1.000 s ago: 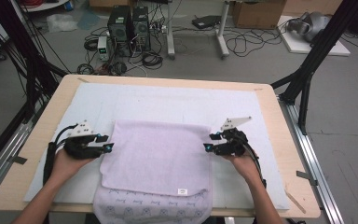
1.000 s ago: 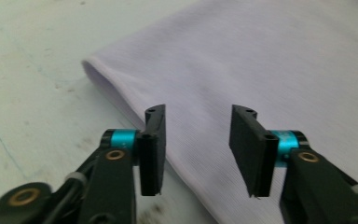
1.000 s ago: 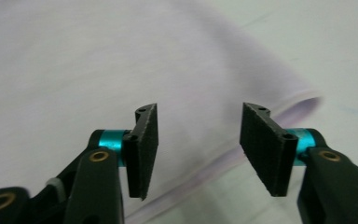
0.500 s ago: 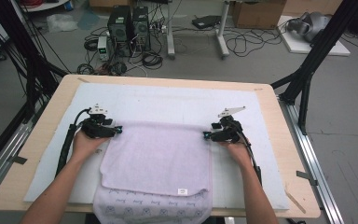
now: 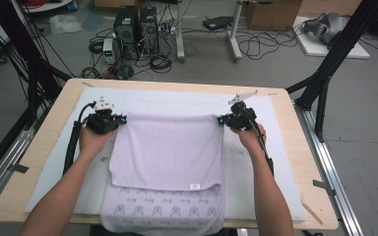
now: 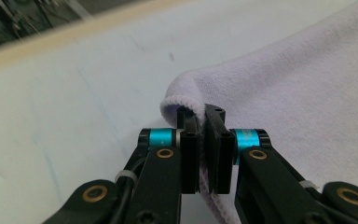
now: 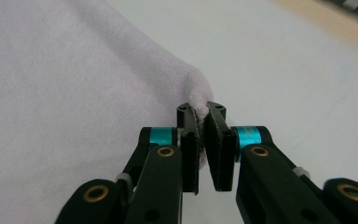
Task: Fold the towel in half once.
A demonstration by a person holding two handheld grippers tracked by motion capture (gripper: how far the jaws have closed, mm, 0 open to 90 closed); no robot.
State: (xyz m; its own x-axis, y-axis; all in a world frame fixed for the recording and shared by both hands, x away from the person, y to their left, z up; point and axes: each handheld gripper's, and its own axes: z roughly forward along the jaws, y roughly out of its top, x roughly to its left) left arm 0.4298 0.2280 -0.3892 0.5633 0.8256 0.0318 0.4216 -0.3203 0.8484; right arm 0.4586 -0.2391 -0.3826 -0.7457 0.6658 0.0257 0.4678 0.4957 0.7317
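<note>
Room: grey floor is stretching behind my table, with black computer towers [image 5: 137,28] and loose cables lying on it, and a cardboard box [image 5: 271,12] is sitting farther back.
Surface: my light wooden table [image 5: 315,162] is carrying a pale blue-white mat [image 5: 177,101] that is covering most of its top.
Towel: a soft lilac terry towel [image 5: 170,147] is lying on the mat, folded over itself, its upper layer spreading flat between my two hands; a patterned lower layer is showing along the near edge, where it is hanging a little over the table's front, and a small white label [image 5: 194,186] is sitting by the folded layer's near hem.
Left gripper: my left gripper [image 5: 120,119] [image 6: 204,122] is pinching the towel's far left corner; its jaws have just been closing, and the hem is now curling up between the black pads.
Right gripper: my right gripper [image 5: 220,120] [image 7: 203,116] is clamping the far right corner in the same way, jaws having just been closing, with a bunch of lilac cloth squeezed between the pads.
Hands: my forearms are reaching in from the near side, one on either side of the towel, well apart.
Cables: black cables are trailing from both grippers along my wrists.
</note>
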